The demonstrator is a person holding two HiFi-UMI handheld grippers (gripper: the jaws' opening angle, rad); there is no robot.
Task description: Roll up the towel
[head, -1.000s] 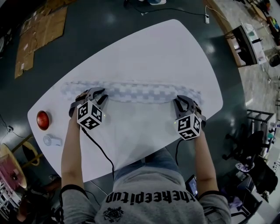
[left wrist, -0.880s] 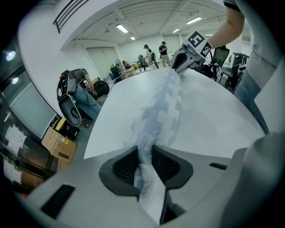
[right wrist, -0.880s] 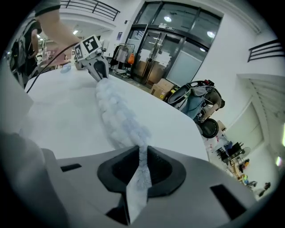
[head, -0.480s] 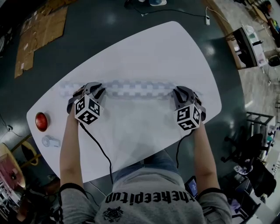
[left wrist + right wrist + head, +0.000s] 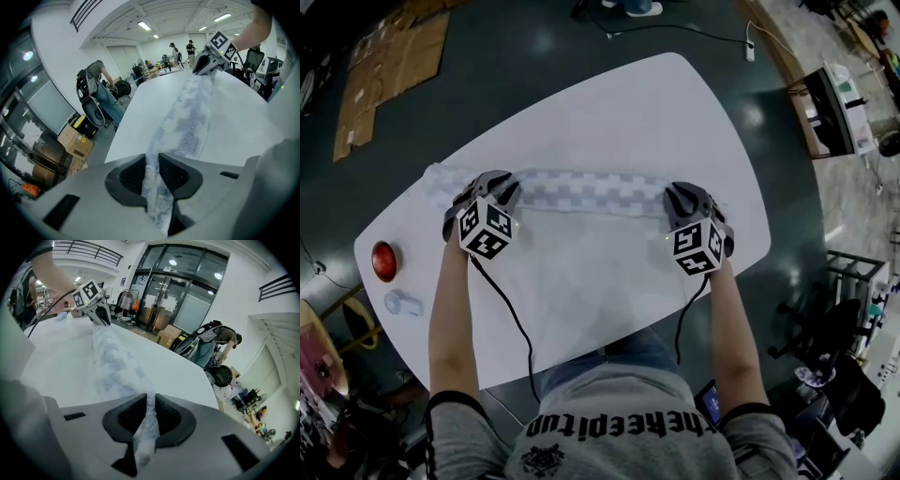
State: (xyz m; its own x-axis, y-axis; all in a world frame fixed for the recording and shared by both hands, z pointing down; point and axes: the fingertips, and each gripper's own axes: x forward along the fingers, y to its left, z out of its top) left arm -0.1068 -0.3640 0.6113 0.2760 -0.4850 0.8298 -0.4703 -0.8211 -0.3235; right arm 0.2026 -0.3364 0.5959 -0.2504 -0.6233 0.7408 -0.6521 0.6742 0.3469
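The checkered grey-and-white towel (image 5: 581, 190) lies as a long, narrow roll across the white table (image 5: 609, 103), running left to right. My left gripper (image 5: 492, 183) is shut on the roll near its left end, and my right gripper (image 5: 682, 194) is shut on it near the right end. In the left gripper view the towel (image 5: 192, 112) runs from between my jaws (image 5: 152, 161) to the other gripper (image 5: 206, 61). The right gripper view mirrors this: the towel (image 5: 115, 366) is pinched in the jaws (image 5: 150, 401) and stretches to the left gripper (image 5: 99, 312).
A red round button (image 5: 384, 260) and a small white object (image 5: 401, 303) sit at the table's left corner. Flattened cardboard (image 5: 384, 66) lies on the dark floor beyond. Chairs and shelving (image 5: 839, 309) stand to the right. People stand far off (image 5: 190, 47).
Both grippers have pushed away from the person across the table, and the towel roll has moved with them. It looks narrower and tighter than before.
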